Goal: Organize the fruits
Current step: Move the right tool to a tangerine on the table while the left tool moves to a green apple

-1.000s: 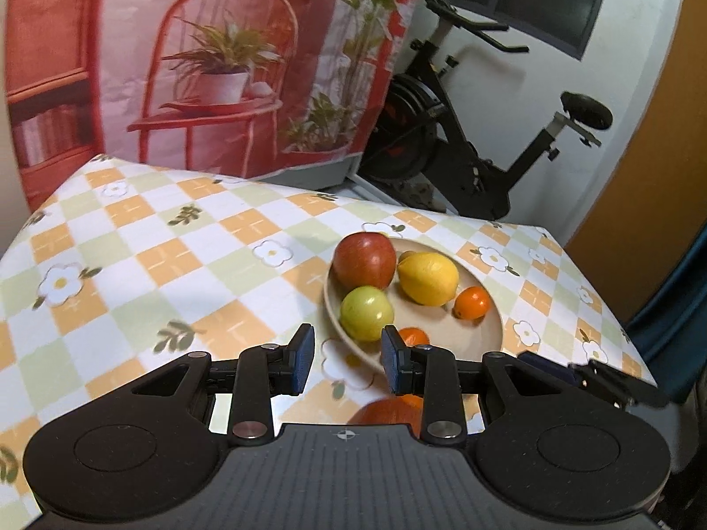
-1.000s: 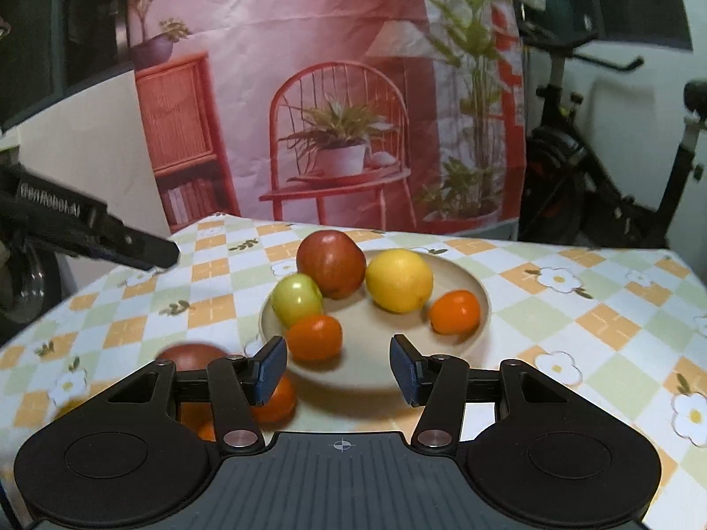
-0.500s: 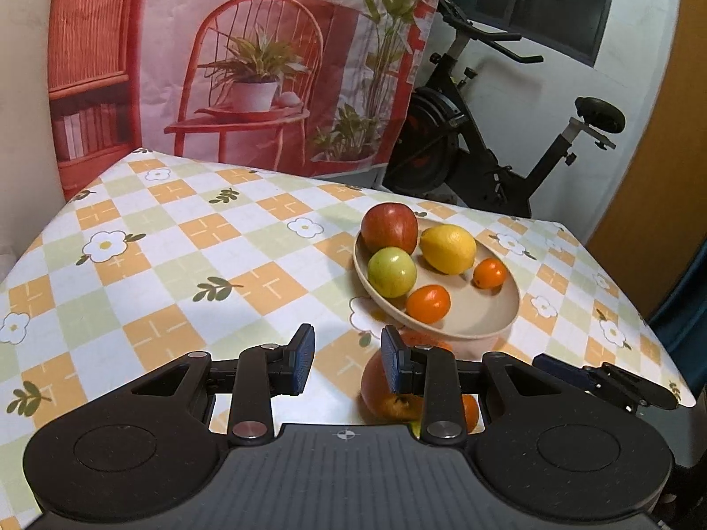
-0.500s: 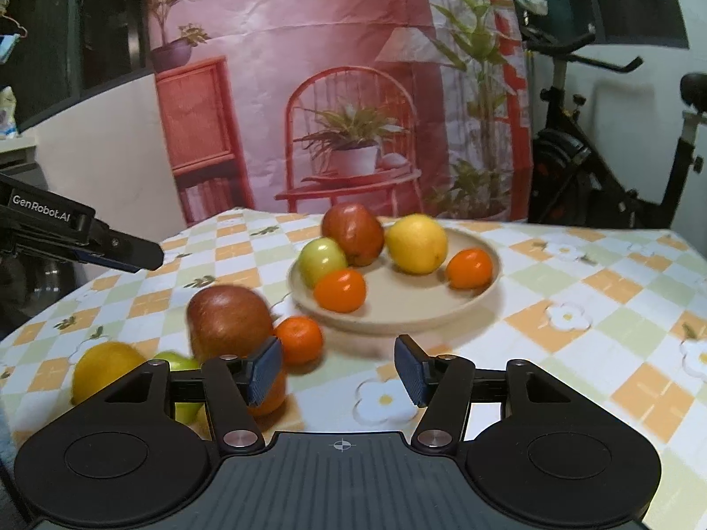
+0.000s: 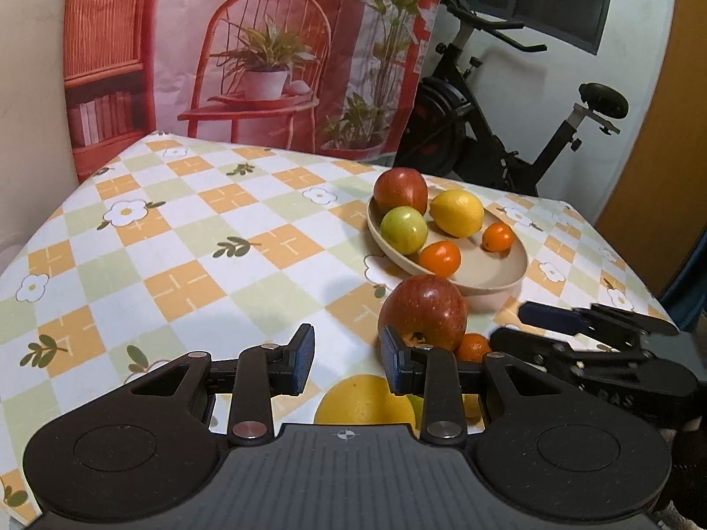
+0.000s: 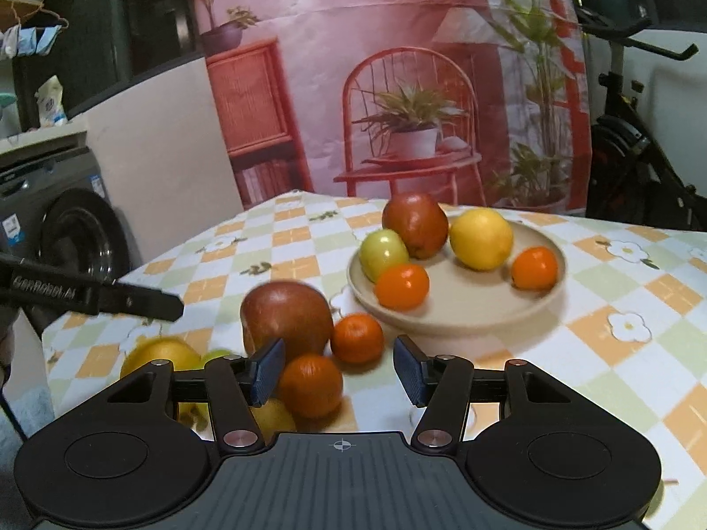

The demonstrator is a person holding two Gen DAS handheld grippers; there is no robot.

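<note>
The right gripper (image 6: 338, 371) has its fingers spread wide and grasping nothing, with an orange (image 6: 310, 385) lying just ahead between them, nearer the left finger, and a second orange (image 6: 357, 338) and the red apple (image 6: 287, 316) just beyond it. The left gripper (image 5: 347, 362) is likewise released and empty; that apple sits past its right finger, so the right hand looks nearer the loose fruit. The plate (image 6: 464, 316) with five fruits stands farther ahead on the bench (image 6: 618, 353).

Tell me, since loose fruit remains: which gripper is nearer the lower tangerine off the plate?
Right. The right gripper has that tangerine between its open jaws; the left gripper is off to the side, beside the red apple.
</note>
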